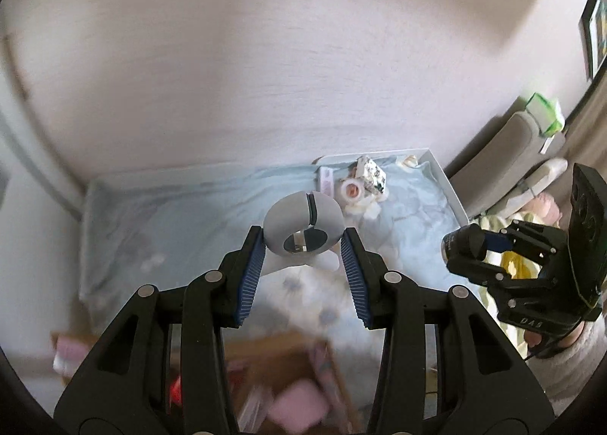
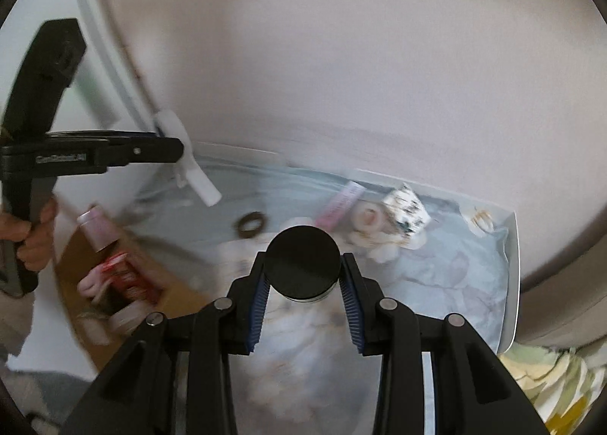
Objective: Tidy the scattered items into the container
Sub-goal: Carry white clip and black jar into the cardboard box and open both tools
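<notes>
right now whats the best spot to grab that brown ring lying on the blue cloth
The brown ring lies flat and alone on the blue cloth, so come straight down from above. Put one finger in the hole and one outside, pinching a single side of the band; it looks too low to catch across its outer edge. Both grippers are full, the right gripper on a black-capped jar, so one must unload first.

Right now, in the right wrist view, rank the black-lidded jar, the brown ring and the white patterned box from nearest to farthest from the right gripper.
1. Black-lidded jar: between the right gripper's pads.
2. Brown ring: on the blue cloth, up-left.
3. White patterned box: farther, up-right, near the tray's back.
</notes>
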A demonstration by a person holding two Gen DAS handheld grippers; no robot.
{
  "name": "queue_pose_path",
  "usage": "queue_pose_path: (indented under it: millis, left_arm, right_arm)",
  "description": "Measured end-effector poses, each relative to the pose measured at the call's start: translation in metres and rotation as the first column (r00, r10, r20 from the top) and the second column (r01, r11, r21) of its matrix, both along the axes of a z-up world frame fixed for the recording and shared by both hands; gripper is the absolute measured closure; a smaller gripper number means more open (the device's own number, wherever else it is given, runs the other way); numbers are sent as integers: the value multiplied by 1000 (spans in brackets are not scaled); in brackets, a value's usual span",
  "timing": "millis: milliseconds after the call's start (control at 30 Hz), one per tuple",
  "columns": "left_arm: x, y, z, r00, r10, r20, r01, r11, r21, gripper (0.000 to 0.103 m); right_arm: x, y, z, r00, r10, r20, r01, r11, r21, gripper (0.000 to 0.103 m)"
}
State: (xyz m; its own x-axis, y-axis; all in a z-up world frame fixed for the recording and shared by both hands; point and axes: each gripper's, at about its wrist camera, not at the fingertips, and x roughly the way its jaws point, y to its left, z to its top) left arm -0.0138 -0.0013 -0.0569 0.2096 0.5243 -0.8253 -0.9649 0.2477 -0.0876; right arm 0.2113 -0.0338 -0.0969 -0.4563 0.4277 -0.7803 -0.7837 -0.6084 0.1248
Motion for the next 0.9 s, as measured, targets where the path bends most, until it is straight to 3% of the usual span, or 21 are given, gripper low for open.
queue_pose_path:
  millis: [267, 500, 700, 900]
  left_arm:
    - [-84, -88, 27, 985, 167, 31, -168, 986, 17, 64]
    - [-146, -133, 6, 941, 334, 50, -333, 942, -34, 64]
    - [-172, -150, -25, 921, 388, 35, -385, 920, -73, 64]
    - [-184, -153, -42, 918, 393, 48, -387, 917, -95, 64]
  right_arm:
    - [-66, -63, 18, 980, 198, -10, -198, 980, -11, 69]
    - [-133, -100, -3, 927, 374, -10, -374, 925, -67, 69]
    - [-177, -115, -40, 887, 460, 37, -450, 880, -151, 69]
    - [-197, -126, -73, 863, 495, 100, -465, 856, -224, 69]
